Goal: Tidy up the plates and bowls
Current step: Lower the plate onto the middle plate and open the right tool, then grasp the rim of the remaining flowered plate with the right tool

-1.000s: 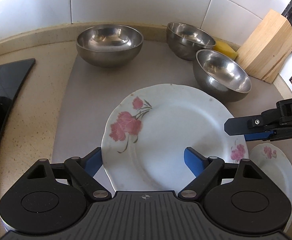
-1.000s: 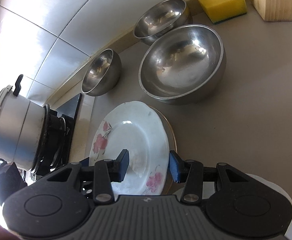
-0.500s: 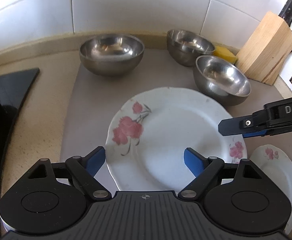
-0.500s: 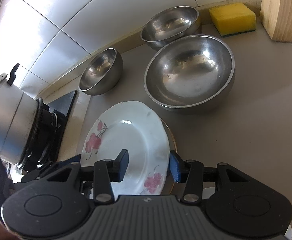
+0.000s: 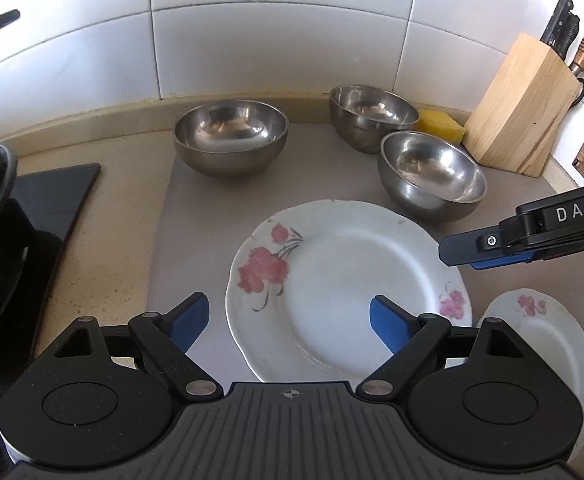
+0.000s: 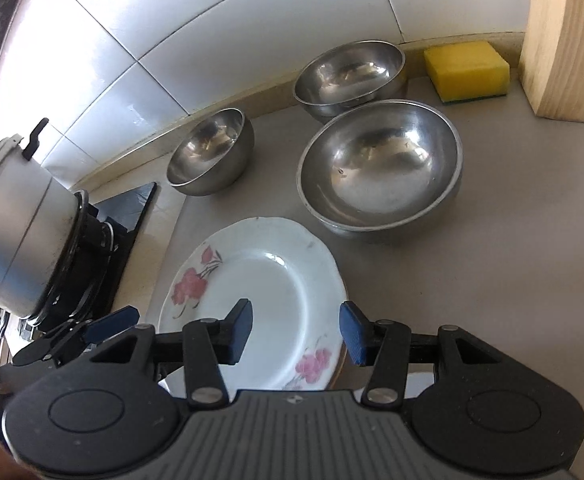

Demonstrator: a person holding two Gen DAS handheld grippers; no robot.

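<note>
While the left hand-held gripper (image 5: 288,320) hangs released, the right hand-held gripper (image 6: 295,330) (just widening, empty) tilts over the plate (image 6: 268,300).

Ahead of my left jaws, bare grey mat (image 5: 196,216) runs clear to the first steel bowl (image 5: 231,138). Two more bowls (image 5: 431,176) crowd the far right, touching. A big plate (image 5: 343,288) fills the ground between my jaws; the stove pot (image 6: 16,216) blocks the left.
</note>
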